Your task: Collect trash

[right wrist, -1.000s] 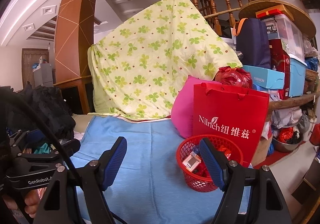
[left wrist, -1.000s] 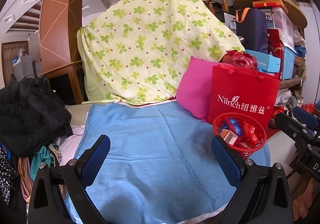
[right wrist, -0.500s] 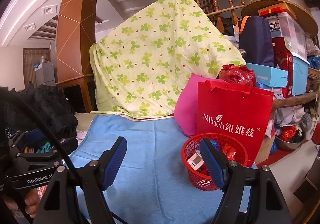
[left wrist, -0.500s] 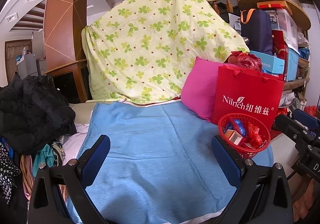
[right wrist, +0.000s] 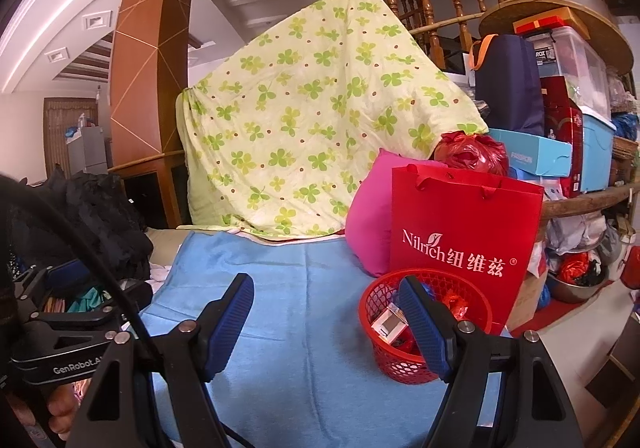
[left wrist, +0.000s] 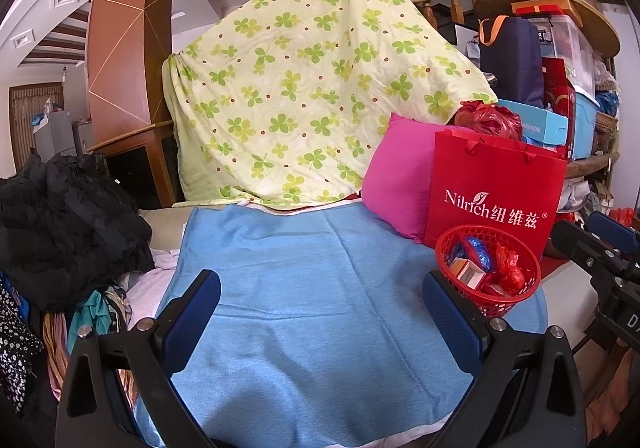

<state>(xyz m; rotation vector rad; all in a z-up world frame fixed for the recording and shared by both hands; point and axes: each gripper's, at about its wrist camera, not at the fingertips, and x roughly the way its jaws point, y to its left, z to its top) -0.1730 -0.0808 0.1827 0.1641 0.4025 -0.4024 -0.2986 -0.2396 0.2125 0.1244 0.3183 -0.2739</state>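
The red basket (right wrist: 424, 324) with the collected trash (left wrist: 486, 266), a small box, blue wrapper and red plastic, sits on the blue cloth (left wrist: 312, 308) at its right edge, just in front of the red paper bag (right wrist: 464, 232). It lies ahead and to the right of both your tools. Your right tool (right wrist: 328, 320) is nearer, one finger overlapping the basket rim in its view. Your left tool (left wrist: 320, 312) hovers over bare cloth. Both are wide open, holding and touching nothing.
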